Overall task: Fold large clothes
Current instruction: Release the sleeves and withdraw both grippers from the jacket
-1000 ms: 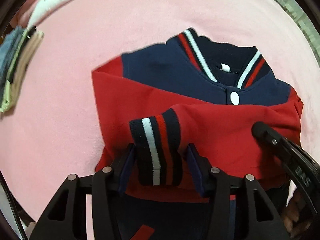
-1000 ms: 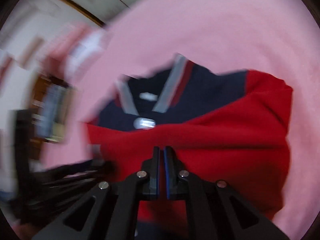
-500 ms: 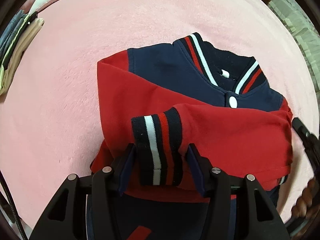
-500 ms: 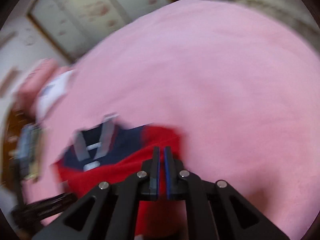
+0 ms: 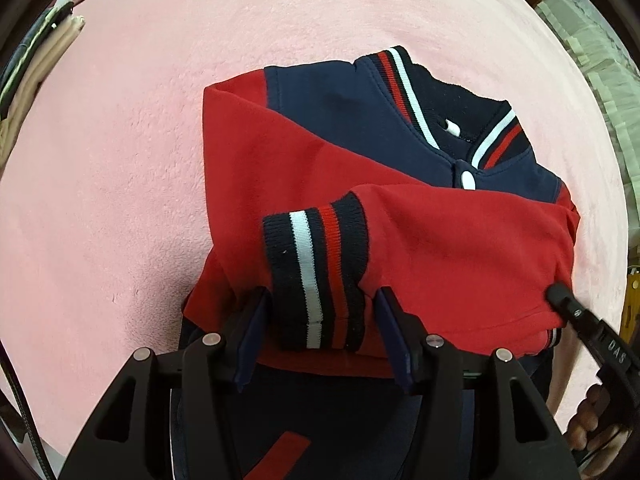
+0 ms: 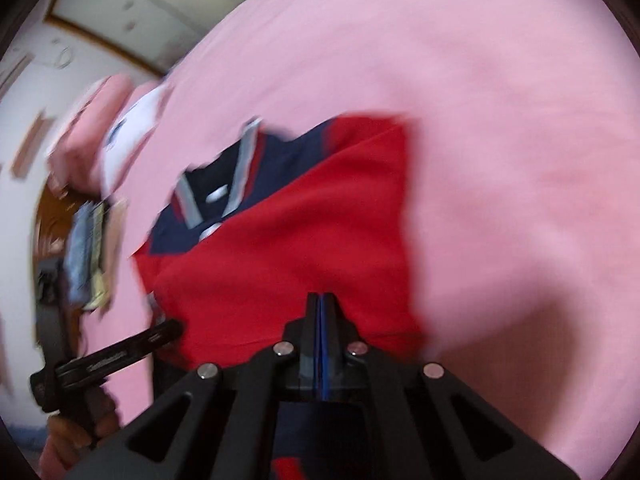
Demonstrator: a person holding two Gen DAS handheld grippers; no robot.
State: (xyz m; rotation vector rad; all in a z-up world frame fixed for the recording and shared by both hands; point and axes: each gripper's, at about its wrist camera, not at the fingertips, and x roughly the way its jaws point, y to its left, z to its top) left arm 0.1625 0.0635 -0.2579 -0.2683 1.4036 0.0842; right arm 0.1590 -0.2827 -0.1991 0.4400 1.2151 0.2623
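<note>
Left wrist view, jacket: the red and blue jacket (image 5: 360,184) lies in the middle of the frame on the pink blanket (image 5: 120,160). Both red sleeves are folded across its front.
Left wrist view, cuff: the striped cuff (image 5: 316,276) sits low in the middle, between the two fingers.
Left wrist view, left gripper: the left gripper (image 5: 320,320) is at the bottom of the frame. Its fingers are wide apart, one on each side of the cuff, not squeezing it.
Left wrist view, other tool: the right gripper (image 5: 558,293) pokes in from the lower right, its tip touching the red sleeve edge.
Left wrist view, far things: a stack of folded clothes (image 5: 28,76) is at the upper left edge.
Right wrist view, picture: it is blurry.
Right wrist view, right gripper: its fingers at the bottom middle are pressed together, with nothing seen between them. It points at the red cloth.
Right wrist view, jacket: it fills the middle, collar toward the upper left.
Step, my guess: the sleeves look done; the body fold comes next.
Next move, my guess: both claws need to grab the bottom edge and bring it up toward the collar.
</note>
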